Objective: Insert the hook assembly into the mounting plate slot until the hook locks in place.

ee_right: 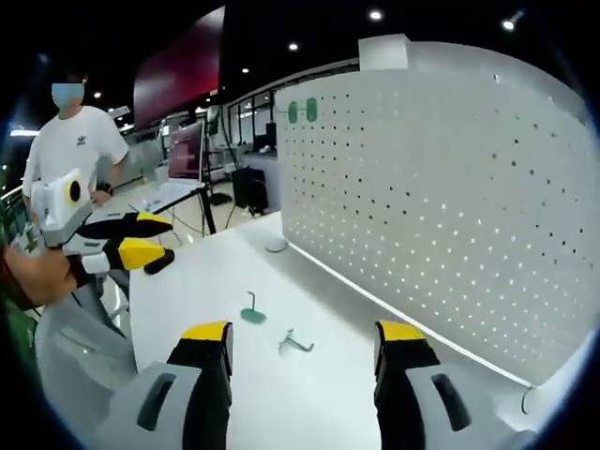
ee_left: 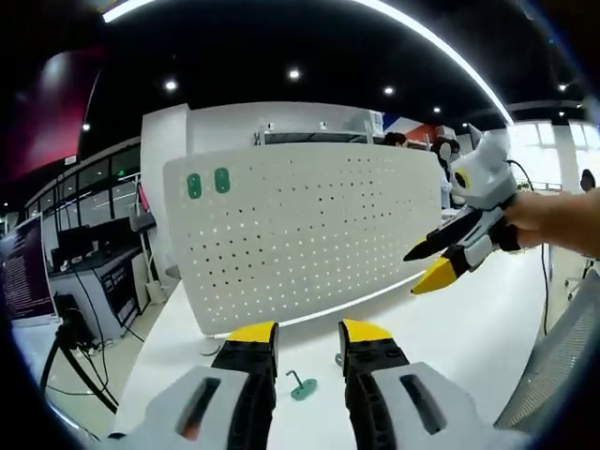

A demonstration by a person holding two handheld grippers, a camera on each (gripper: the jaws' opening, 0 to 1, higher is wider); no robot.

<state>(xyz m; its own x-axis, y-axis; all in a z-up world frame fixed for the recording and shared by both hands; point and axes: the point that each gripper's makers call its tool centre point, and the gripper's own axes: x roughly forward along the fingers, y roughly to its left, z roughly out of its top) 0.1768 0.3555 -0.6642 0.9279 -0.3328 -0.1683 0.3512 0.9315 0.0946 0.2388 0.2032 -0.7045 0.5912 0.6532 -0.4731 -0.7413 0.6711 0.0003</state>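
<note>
- Left gripper view: the green-based hook (ee_left: pixel 301 385) lies on the white bench (ee_left: pixel 450 347), just ahead of the left gripper (ee_left: pixel 308 336) and in line with the gap between its yellow-tipped jaws.
- Those jaws stand apart with nothing between them, so the left gripper is released and lined up on the piece.
- The hook's thin stem tilts up and away from its flat green foot; its long axis runs roughly toward the board, though the piece is too small to read the bend exactly.
- Right gripper view: the same green-based hook (ee_right: pixel 253 312) sits ahead and a little left of centre, with a bare metal hook (ee_right: pixel 296 342) just beside it, closer to the right gripper (ee_right: pixel 306 336).
- The right jaws also gape wide, empty.
- My call: the metal hook lies nearer the right jaws, the green one nearer the left. Either hand could go straight forward and down.
- The perforated mounting plate (ee_left: pixel 309 234) stands upright at the back edge of the bench, rows of small holes across it and two green tags (ee_left: pixel 207 182) near its upper corner. The hooks lie well short of it.
- In the left gripper view the right gripper (ee_left: pixel 433 265) hangs in the air off to the right, held in a hand (ee_left: pixel 553 217), jaws parted.
- In the right gripper view the left gripper (ee_right: pixel 167 242) hovers at the left, jaws parted.
- Around: an office hall, dark ceiling with spotlights, desks and monitors behind, a person in a white shirt (ee_right: pixel 80 141) standing at the far left.
- Nothing is gripped yet; insertion has not started.
</note>
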